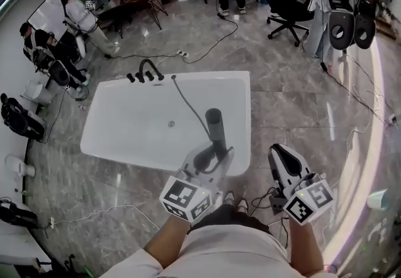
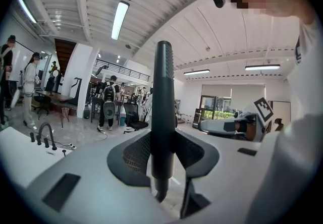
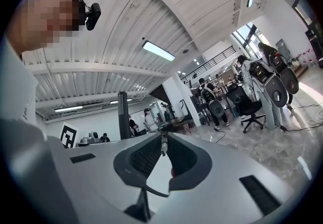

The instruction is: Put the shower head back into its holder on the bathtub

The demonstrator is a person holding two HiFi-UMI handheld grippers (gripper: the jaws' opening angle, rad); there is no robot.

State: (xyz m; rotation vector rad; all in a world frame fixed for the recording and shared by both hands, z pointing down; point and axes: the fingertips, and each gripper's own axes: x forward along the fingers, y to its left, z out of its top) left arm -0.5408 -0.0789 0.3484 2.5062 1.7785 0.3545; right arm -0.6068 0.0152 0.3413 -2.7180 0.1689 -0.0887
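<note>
The dark, stick-shaped shower head (image 1: 215,123) stands upright over the near rim of the white bathtub (image 1: 241,86). My left gripper (image 1: 212,159) is shut on its lower part. In the left gripper view the shower head (image 2: 162,112) rises between the pads of the left gripper (image 2: 162,155). Its grey hose (image 1: 187,101) runs across the tub toward the black faucet and taps (image 1: 145,72) on the far left corner. My right gripper (image 1: 281,158) hovers over the floor to the right of the tub, shut with nothing in it (image 3: 162,148). I cannot make out the holder.
Cables (image 1: 207,45) trail over the marble floor beyond the tub. Seated and standing people (image 1: 75,17) are at the far left. Black office chairs (image 1: 285,1) and equipment on stands (image 1: 341,26) are at the back right. The person's feet (image 1: 235,200) are at the tub's near side.
</note>
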